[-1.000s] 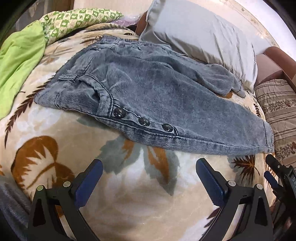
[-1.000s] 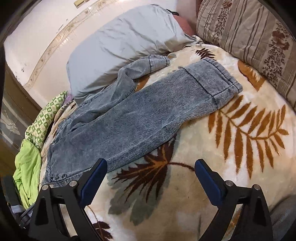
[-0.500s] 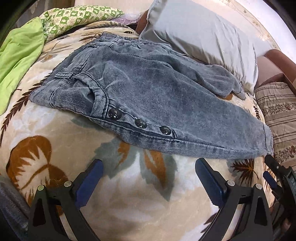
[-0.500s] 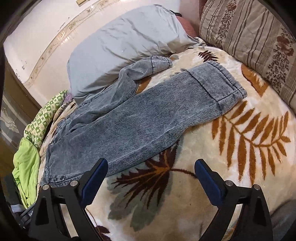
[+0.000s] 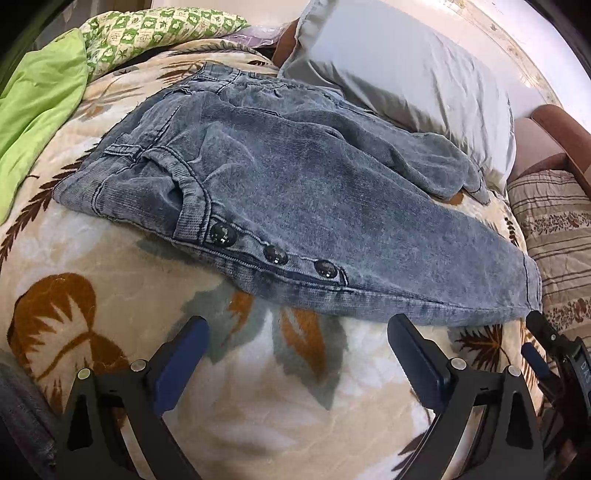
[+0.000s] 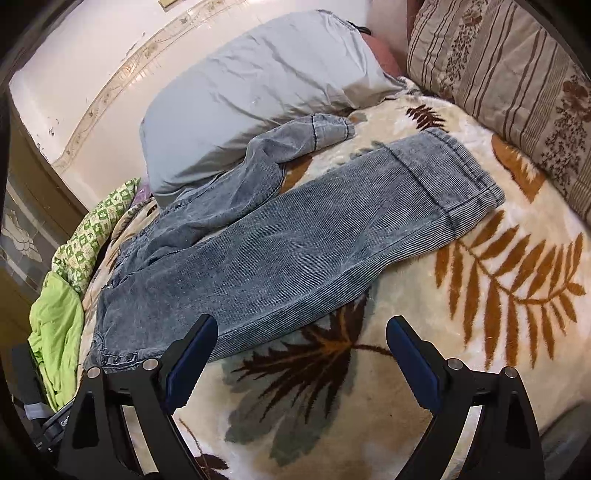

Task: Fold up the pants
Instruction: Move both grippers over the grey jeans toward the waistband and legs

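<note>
Grey-blue corduroy pants lie spread on a leaf-print blanket, waist at the left, legs running right. Three dark buttons line the near side seam. In the right wrist view the pants show one flat near leg with its cuff at the right and a rumpled far leg against the pillow. My left gripper is open and empty, just short of the pants' near edge. My right gripper is open and empty over the blanket by the near leg's edge.
A grey pillow lies behind the pants. A striped floral cushion borders the bed at the right. A lime green cloth and a green checked cloth lie at the left. The right gripper's tip shows in the left wrist view.
Both grippers have moved a little closer to the pants' near edge. The pants have not moved. Both grippers stay open.
</note>
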Available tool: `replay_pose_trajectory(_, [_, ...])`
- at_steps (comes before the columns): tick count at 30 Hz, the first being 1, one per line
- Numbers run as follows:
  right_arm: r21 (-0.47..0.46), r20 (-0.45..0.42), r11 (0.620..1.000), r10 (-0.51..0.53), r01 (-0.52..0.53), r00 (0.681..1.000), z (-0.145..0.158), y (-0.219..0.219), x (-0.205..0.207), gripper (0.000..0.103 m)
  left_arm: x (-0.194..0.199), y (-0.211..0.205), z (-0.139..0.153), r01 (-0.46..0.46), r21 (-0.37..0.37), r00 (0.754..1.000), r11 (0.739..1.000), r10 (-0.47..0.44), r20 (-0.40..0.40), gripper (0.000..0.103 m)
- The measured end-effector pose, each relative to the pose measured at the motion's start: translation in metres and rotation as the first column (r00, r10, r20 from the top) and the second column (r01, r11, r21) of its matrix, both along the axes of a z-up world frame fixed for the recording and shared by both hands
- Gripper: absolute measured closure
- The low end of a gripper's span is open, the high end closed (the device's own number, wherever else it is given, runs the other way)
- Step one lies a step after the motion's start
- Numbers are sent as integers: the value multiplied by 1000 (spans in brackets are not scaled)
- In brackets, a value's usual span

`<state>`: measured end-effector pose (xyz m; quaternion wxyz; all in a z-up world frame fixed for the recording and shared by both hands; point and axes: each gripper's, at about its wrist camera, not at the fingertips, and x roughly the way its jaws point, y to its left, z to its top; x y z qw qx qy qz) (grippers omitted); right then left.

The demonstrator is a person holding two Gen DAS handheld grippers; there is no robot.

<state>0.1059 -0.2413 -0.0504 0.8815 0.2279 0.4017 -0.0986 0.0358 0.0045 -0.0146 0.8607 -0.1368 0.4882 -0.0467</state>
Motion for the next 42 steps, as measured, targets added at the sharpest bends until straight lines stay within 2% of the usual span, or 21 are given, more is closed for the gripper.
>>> replay_pose_trajectory(16, [30,5,999,-40,39,999,-4,-14,8,9,16,-1,-4,-12,-54,1000,998,12,-10,5])
replay_pose_trajectory(23, [6,-10,999,-38,38,999,-5,-17,14,14,26,-3,-5,-6,-49,1000,999,4,-25,5])
replay_pose_trajectory(25, [-2,-22,999,-52,52,998,-5,-22,18,17,32,1,-6,-16,-69,999,997,13,-36,5])
replay_pose_trajectory(29, [58,-31,994,-89,91,996,-10,-41,23,22,39,13,-8,-33,-143,998,989,26,-51,5])
replay_pose_trajectory(31, [71,-23,990,-121,122,992,-11,-49,21,25,38,18,-7,-50,-153,998,987,43,-44,7])
replay_pose_trajectory(35, [71,14,989,-128,127,992,2,-49,11,26,30,19,3,-56,-112,998,992,52,-31,10])
replay_pose_trajectory(38, [-9,52,997,-70,71,996,25,-25,-2,25,9,10,24,-41,13,998,999,40,41,10])
replay_pose_trajectory(42, [-82,76,997,7,-1,997,42,9,-26,24,-25,-2,40,-21,97,995,995,11,103,10])
